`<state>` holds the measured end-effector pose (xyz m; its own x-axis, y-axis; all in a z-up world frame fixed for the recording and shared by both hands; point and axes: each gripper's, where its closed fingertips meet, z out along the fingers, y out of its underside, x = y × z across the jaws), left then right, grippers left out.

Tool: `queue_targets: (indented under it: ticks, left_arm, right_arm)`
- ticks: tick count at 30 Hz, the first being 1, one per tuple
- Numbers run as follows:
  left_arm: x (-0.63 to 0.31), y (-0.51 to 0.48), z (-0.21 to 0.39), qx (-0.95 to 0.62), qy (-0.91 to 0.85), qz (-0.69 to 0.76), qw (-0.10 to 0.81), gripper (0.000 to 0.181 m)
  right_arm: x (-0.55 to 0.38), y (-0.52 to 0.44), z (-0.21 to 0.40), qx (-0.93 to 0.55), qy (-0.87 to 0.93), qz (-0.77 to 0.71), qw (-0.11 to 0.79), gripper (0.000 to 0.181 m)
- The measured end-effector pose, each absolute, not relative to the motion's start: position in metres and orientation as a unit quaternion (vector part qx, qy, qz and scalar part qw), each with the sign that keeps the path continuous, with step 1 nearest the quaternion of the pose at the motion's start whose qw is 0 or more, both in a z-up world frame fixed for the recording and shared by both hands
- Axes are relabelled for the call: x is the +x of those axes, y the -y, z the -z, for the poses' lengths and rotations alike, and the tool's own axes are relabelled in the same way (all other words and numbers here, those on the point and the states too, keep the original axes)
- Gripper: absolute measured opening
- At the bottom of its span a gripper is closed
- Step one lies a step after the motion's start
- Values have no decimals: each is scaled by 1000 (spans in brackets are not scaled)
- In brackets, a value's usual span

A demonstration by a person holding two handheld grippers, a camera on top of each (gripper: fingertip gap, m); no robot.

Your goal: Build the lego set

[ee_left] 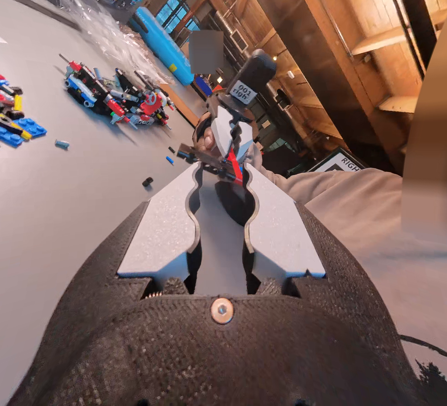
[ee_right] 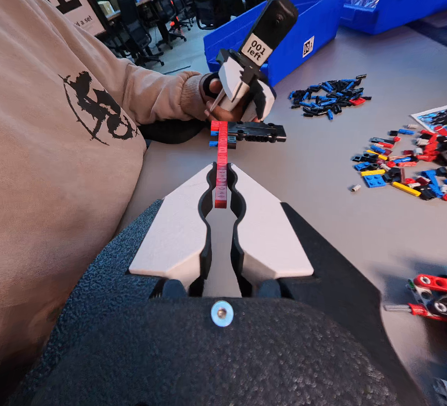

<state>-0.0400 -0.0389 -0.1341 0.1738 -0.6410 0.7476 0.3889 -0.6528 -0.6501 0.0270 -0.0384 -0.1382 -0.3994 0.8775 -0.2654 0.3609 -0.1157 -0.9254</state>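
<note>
I judge the build to be somewhere in the middle. A part-built car chassis (ee_left: 116,97) in black, red and blue sits on the grey tabletop (ee_left: 72,201) toward its far side in the left wrist view. Plenty is left to do: a heap of blue and black pins (ee_right: 329,97) lies by the blue bins (ee_right: 314,19), and a spread of loose red, blue, yellow and black pieces (ee_right: 406,164) lies near the right edge in the right wrist view. A printed page (ee_right: 433,116) lies at that same edge, and clear plastic bags (ee_left: 116,38) lie crumpled beyond the chassis.

The step in hand is a small sub-assembly held in the air over the near edge of the tabletop, close to my body. My right gripper (ee_right: 221,164) has its jaws closed to a narrow gap, pinching the long red beam (ee_right: 222,167) along its length; the beam runs forward out of the tips. At its far end the beam meets a black panel piece (ee_right: 256,132) with blue pins (ee_right: 214,144) sticking out beside the joint.

My left gripper (ee_left: 221,168) has its jaws a little further apart, and its tips close on the black panel piece from the other side. I judge it is gripping that piece, bracing it while the beam is pressed home. Whether the joint is fully seated I cannot tell from here.
</note>
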Motion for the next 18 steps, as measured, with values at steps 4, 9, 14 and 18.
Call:
queue_targets:
  ticks: [4, 9, 14, 18]
  left_arm:
    - [-32, 39, 140, -648, -63, 669, 359, 34]
    - [-28, 39, 151, -659, -50, 672, 334, 16]
    - [-29, 38, 152, -666, -51, 662, 340, 13]
    - [-33, 34, 156, -675, -40, 651, 344, 7]
  right_arm:
    - [22, 42, 144, -476, 662, -507, 278, 5]
    - [17, 48, 147, -461, 681, -486, 296, 5]
    - [15, 48, 150, -460, 687, -473, 304, 5]
    - [12, 40, 159, -476, 691, -442, 317, 7]
